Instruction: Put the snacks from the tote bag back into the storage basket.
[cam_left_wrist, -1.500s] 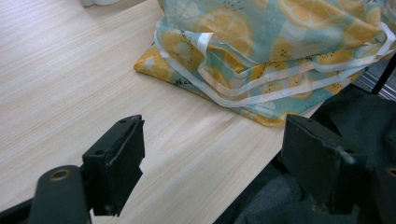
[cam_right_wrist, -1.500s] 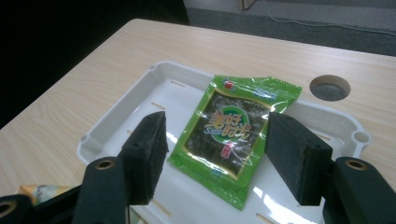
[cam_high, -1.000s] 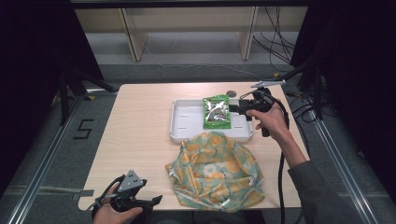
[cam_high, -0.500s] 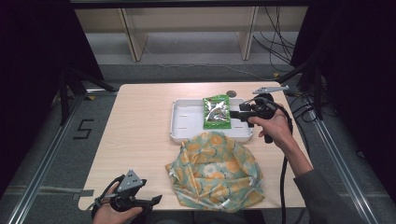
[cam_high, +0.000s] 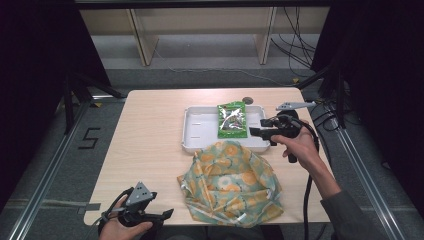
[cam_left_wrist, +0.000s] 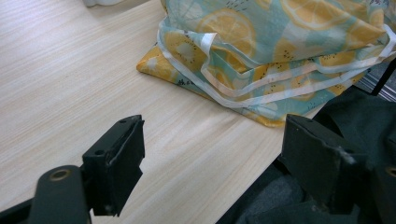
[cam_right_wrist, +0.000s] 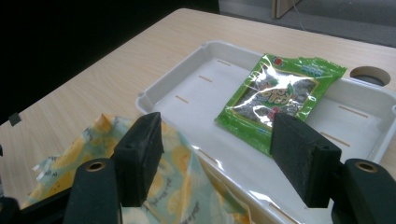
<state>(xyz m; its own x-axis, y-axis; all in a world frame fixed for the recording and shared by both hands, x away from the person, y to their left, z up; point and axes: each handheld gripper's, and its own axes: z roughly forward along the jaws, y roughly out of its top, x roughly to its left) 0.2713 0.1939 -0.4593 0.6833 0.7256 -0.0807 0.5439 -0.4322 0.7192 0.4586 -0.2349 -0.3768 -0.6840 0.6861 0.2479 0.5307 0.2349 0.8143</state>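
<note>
- Left tongs (cam_high: 167, 214): at the table's near left corner, jaws spread wide, empty; unmoved from a second ago.
- Light wooden table (cam_high: 150, 140): carries everything listed.
- Crumpled teal fabric bag with an orange-slice print (cam_high: 231, 182): near edge, touching the tray's front rim.
- Shallow white plastic tray (cam_high: 200, 130): centre of the table.
- Glossy green foil snack packet (cam_high: 232, 120): lying flat in the tray's right half.
- Right tongs (cam_high: 256, 132): jaws apart, nothing between them; drawn back rightward off the packet since a second ago. Judged: packet released, placement done.
</note>
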